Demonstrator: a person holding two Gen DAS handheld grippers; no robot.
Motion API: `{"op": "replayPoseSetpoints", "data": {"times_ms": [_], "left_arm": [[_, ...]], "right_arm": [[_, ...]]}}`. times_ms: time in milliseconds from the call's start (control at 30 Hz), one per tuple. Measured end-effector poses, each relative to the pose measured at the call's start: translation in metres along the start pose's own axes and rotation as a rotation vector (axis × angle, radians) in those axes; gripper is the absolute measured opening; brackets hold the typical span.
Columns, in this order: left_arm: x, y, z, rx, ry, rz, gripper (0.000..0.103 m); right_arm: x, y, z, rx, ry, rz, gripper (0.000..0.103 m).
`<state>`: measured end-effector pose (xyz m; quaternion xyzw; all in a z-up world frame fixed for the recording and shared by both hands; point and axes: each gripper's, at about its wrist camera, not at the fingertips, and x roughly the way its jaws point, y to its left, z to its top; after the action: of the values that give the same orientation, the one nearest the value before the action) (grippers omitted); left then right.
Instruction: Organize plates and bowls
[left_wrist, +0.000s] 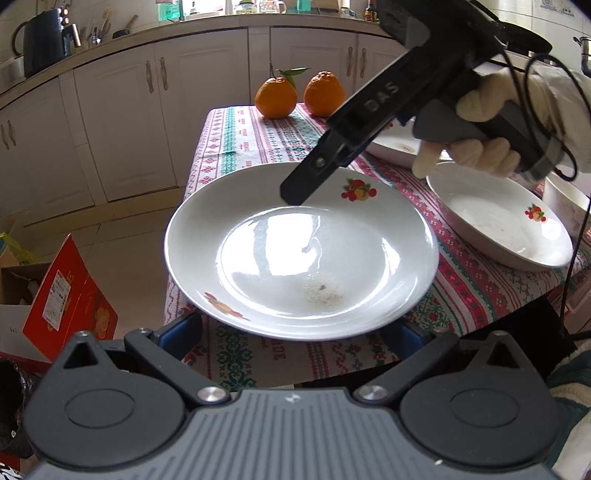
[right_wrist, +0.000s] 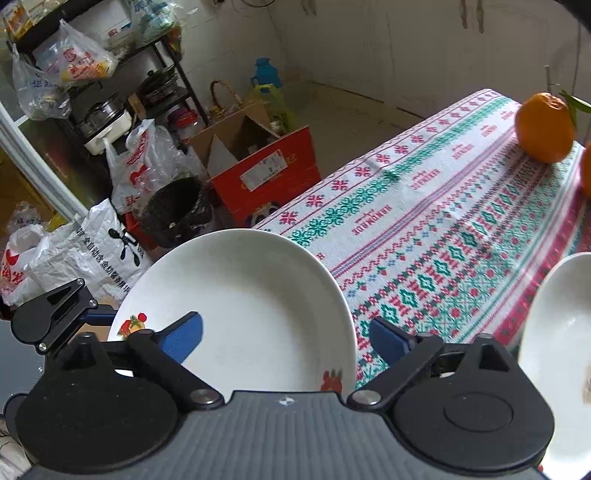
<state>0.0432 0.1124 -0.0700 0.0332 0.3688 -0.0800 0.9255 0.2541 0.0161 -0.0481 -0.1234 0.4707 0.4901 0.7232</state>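
Left claw (left_wrist: 295, 332) is under the near rim of the big white plate (left_wrist: 301, 251), blue pads (left_wrist: 181, 332) spread wide at both sides below it; can't tell if they press on it. Plate overhangs the tabletop (left_wrist: 461, 280) edge, crumbs in the well. Right claw (right_wrist: 284, 338) is apart, straddling that plate's far rim: one pad (right_wrist: 183, 338) over the plate, the other (right_wrist: 389, 338) over the cloth, neither pressing. Gloved hand (left_wrist: 491, 122) grips its handle. Second fruit-print plate (left_wrist: 498, 218) sits to the right, well apart. Two oranges (left_wrist: 299, 96) at the far end.
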Motion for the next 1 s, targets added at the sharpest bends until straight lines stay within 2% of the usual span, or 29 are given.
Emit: {"op": "replayPoseSetpoints", "data": {"times_ms": [67,233,567,1000], "left_arm": [[0.000,0.001,0.001,0.005,0.000,-0.010,0.102],[-0.001,0.003,0.003,0.019,0.003,-0.031,0.100],[0.003,0.007,0.009,0.042,0.028,-0.064,0.098],[0.024,0.018,0.031,0.075,0.030,-0.082,0.098]], "right_arm": [[0.003,-0.001,0.003,-0.002,0.012,0.005,0.086],[0.008,-0.006,0.005,0.013,0.028,0.041,0.078],[0.007,-0.016,0.008,0.044,0.044,0.101,0.079],[-0.001,-0.032,0.021,0.059,0.006,0.069,0.079]]}}
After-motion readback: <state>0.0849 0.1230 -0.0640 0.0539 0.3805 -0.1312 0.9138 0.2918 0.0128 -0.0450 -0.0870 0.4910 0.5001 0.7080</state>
